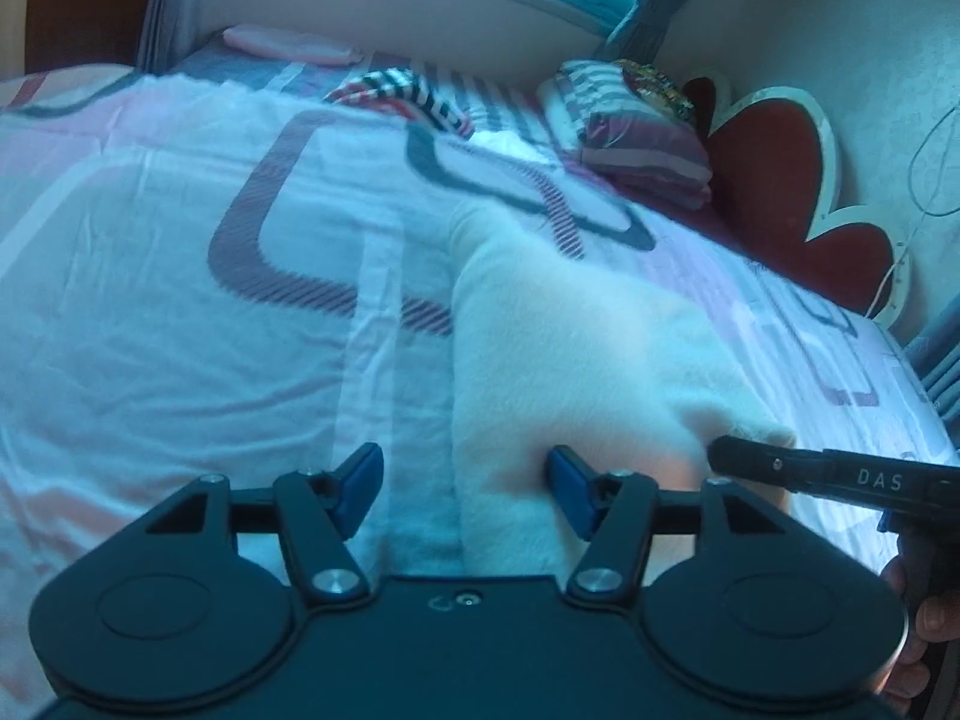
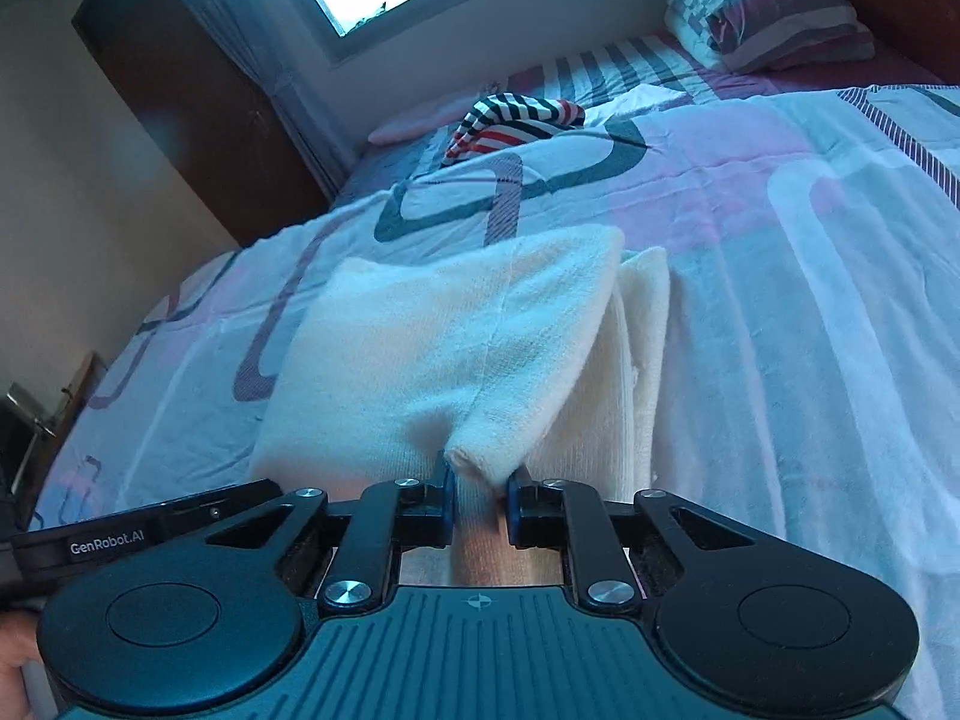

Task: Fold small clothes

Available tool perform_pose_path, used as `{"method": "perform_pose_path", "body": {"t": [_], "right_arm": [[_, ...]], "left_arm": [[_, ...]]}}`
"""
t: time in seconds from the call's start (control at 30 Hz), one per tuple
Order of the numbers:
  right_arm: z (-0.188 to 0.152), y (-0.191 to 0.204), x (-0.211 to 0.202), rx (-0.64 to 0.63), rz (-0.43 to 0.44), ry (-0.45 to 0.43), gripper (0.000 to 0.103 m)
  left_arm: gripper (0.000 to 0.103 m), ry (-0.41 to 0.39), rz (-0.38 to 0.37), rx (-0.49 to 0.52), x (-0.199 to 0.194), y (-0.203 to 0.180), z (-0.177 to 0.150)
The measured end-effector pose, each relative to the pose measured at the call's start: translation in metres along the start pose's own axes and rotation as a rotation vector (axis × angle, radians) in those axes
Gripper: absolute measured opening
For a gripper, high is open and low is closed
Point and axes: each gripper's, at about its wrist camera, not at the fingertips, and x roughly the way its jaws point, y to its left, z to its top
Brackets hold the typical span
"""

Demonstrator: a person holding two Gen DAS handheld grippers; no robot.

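Note:
A white knit garment [image 1: 570,354] lies partly folded on the bed; in the right wrist view [image 2: 444,342] its top layer is folded over a lower layer. My left gripper [image 1: 465,483] is open, low over the garment's near left edge, with its right pad against the cloth. My right gripper [image 2: 478,507] is nearly closed on a fold at the garment's near edge; it also shows in the left wrist view [image 1: 729,450], at the garment's right corner. A striped red, white and dark garment [image 2: 516,120] lies crumpled farther up the bed.
The bed has a pink and white patterned cover [image 1: 180,300]. A folded striped quilt and pillows [image 2: 774,18] sit at the head by a red headboard [image 1: 774,180]. A folded pink cloth [image 1: 288,42] lies by the window wall. A dark wardrobe [image 2: 180,90] stands left.

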Motion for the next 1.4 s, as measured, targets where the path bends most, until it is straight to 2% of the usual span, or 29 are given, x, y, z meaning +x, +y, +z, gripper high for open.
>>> {"method": "perform_pose_path", "body": {"t": [0.07, 0.17, 0.4, 0.5, 0.57, 0.63, 0.7, 0.77, 0.83, 0.87, 0.9, 0.93, 1.03, 1.1, 1.13, 1.2, 1.27, 1.33, 1.37, 1.4], "right_arm": [[0.003, -0.003, -0.008, -0.022, -0.006, 0.002, 0.014], [0.002, -0.015, 0.007, -0.023, -0.047, 0.056, 0.014], [-0.001, -0.008, -0.002, -0.096, -0.076, 0.036, 0.014], [0.000, -0.017, 0.006, -0.061, -0.058, 0.054, 0.014], [0.007, -0.019, -0.001, -0.038, -0.050, 0.040, 0.019], [0.013, -0.019, -0.017, -0.044, -0.083, -0.044, 0.042], [0.025, -0.017, -0.021, -0.064, -0.078, -0.104, 0.043], [0.038, -0.008, -0.008, -0.108, -0.085, -0.131, 0.043], [0.047, -0.002, 0.020, -0.172, -0.101, -0.105, 0.043], [0.049, -0.004, 0.037, -0.192, -0.132, -0.064, 0.043], [0.047, -0.012, 0.057, -0.206, -0.189, -0.002, 0.043], [0.045, -0.020, 0.061, -0.207, -0.188, -0.038, 0.043], [0.049, -0.024, 0.060, -0.187, -0.207, -0.023, 0.043], [0.047, -0.019, 0.055, -0.195, -0.217, -0.031, 0.043], [0.046, -0.015, 0.049, -0.196, -0.219, -0.044, 0.043], [0.039, -0.003, 0.028, -0.222, -0.183, -0.091, 0.043], [0.026, 0.010, 0.019, -0.269, -0.148, -0.082, 0.043], [0.010, 0.014, 0.031, -0.341, -0.208, -0.018, 0.043], [0.002, 0.011, 0.039, -0.358, -0.236, -0.021, 0.043], [0.003, 0.006, 0.039, -0.327, -0.236, -0.028, 0.049]], "left_arm": [[0.057, 0.003, -0.021, 0.011, 0.000, -0.005, 0.004], [0.061, 0.037, -0.019, 0.042, 0.013, -0.011, 0.005], [0.059, 0.058, -0.022, 0.053, 0.017, -0.010, -0.001], [0.062, 0.081, -0.007, 0.071, 0.025, -0.010, -0.006], [0.059, 0.073, -0.017, 0.074, 0.018, -0.009, -0.001], [0.058, 0.005, -0.025, 0.085, 0.007, -0.009, 0.008], [0.058, -0.022, -0.019, 0.086, 0.010, -0.008, 0.022], [0.058, -0.024, -0.014, 0.071, 0.026, -0.008, 0.038], [0.061, -0.012, -0.017, 0.070, 0.045, -0.009, 0.049], [0.065, 0.004, -0.013, 0.069, 0.058, -0.009, 0.051], [0.067, 0.032, -0.011, 0.057, 0.069, -0.008, 0.052], [0.071, 0.046, -0.015, 0.044, 0.075, -0.006, 0.051], [0.072, 0.046, -0.011, 0.048, 0.074, -0.005, 0.050], [0.067, 0.034, 0.014, 0.090, 0.061, -0.012, 0.048], [0.061, 0.020, 0.013, 0.109, 0.052, -0.015, 0.047], [0.060, -0.013, -0.004, 0.127, 0.033, -0.018, 0.036], [0.060, 0.012, 0.005, 0.129, 0.033, -0.017, 0.024], [0.063, 0.002, 0.001, 0.094, 0.036, -0.014, 0.016], [0.065, 0.010, -0.009, 0.071, 0.037, -0.013, 0.016], [0.065, 0.013, -0.004, 0.058, 0.036, -0.013, 0.017]]}}
